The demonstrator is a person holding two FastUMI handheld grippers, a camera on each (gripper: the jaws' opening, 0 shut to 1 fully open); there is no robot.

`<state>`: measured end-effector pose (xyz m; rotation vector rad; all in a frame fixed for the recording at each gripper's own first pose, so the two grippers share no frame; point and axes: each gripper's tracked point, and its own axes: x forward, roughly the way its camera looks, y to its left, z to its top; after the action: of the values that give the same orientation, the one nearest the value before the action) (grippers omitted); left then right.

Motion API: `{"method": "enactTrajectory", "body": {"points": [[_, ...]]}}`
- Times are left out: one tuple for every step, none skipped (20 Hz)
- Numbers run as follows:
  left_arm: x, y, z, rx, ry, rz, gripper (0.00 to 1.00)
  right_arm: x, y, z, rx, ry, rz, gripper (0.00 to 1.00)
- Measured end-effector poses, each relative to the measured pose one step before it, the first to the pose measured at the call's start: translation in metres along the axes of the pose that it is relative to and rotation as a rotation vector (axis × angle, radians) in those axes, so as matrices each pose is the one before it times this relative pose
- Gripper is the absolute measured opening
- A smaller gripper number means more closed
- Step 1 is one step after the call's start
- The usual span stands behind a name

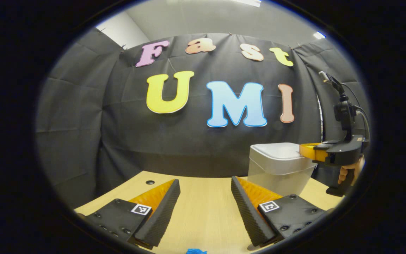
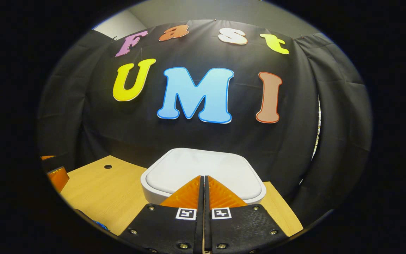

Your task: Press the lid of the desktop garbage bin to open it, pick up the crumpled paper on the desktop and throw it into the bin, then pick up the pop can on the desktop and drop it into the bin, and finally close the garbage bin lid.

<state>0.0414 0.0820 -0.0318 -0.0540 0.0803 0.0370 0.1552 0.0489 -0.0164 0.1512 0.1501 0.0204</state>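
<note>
— Lid [image 2: 203,169] first, then? It looks down flat on the garbage bin [image 1: 278,173], which stands at the far right of the desk [image 1: 203,211] against the black wall.

— Yes. I'd say the press should land square on the lid's top, straight down, not skidding toward the rim, or the catch may not spring.

— And the right gripper [image 2: 203,180]?

— Fingers pressed together into one blunt point, nothing between them, poised over the lid's near edge. Whether it touches yet, I cannot tell. From the left gripper view it reaches in level from the right, a hand [image 1: 349,173] under its grip.

— The left gripper [image 1: 205,197]?

— Fingers spread wide and empty, held low over bare desk, well clear of the bin. A blue scrap [image 1: 196,251] lies just beneath; what it is, I can't say.
</note>
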Motion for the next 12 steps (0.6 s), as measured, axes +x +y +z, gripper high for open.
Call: {"method": "enactTrajectory", "body": {"points": [[-0.00192,0.00141,0.00250,-0.00087,-0.00558,0.00414,0.95,-0.00033,0.00027,-0.00023,0.03507,0.00452,0.01146,0.02],[-0.00324,0.00113,0.00230,-0.00099,-0.00628,0.00314,0.95,-0.00023,-0.00023,0.00309,0.05083,0.00484,0.01413,0.01],[-0.00346,0.00033,0.00017,-0.00049,-0.00409,0.00236,0.95,0.00069,-0.00187,-0.00075,0.07323,0.01833,0.01349,0.02],[-0.00241,0.00052,0.00117,0.00003,-0.00336,0.00243,0.95,0.00045,-0.00144,0.00010,0.04259,0.00803,0.00583,0.01],[-0.00189,0.00037,0.00012,0.00019,-0.00104,0.00283,0.95,0.00066,-0.00303,0.00056,0.02127,0.00533,-0.00803,0.02],[-0.00376,0.00212,-0.00002,0.00061,-0.00202,0.00397,0.95,-0.00248,-0.00108,0.00149,0.00866,-0.00484,-0.00615,0.02],[-0.00206,0.00179,0.00026,0.00271,-0.00127,0.00485,0.95,-0.00312,0.00084,0.00462,-0.00132,-0.01338,-0.00359,0.01],[-0.00275,0.00266,-0.00053,0.00361,0.00003,0.00469,0.95,-0.00298,0.00104,0.00332,-0.00983,-0.01723,-0.00376,0.01],[-0.00193,0.00144,-0.00073,0.00110,0.00178,0.00344,0.95,-0.00318,0.00038,0.00449,-0.01693,-0.01866,-0.00404,0.01],[0.00022,0.00095,-0.00146,-0.00283,0.00297,0.00132,0.95,-0.00403,0.00021,0.00236,-0.01919,-0.01590,-0.00208,0.01],[-0.00057,0.00021,-0.00148,-0.00398,0.00448,0.00063,0.99,-0.00207,0.00129,0.00226,-0.01627,-0.01009,-0.00048,0.01],[-0.00159,0.00127,-0.00209,-0.00332,0.00337,0.00094,0.97,-0.00290,0.00146,0.00096,-0.01414,-0.00773,0.00116,0.01]]}}
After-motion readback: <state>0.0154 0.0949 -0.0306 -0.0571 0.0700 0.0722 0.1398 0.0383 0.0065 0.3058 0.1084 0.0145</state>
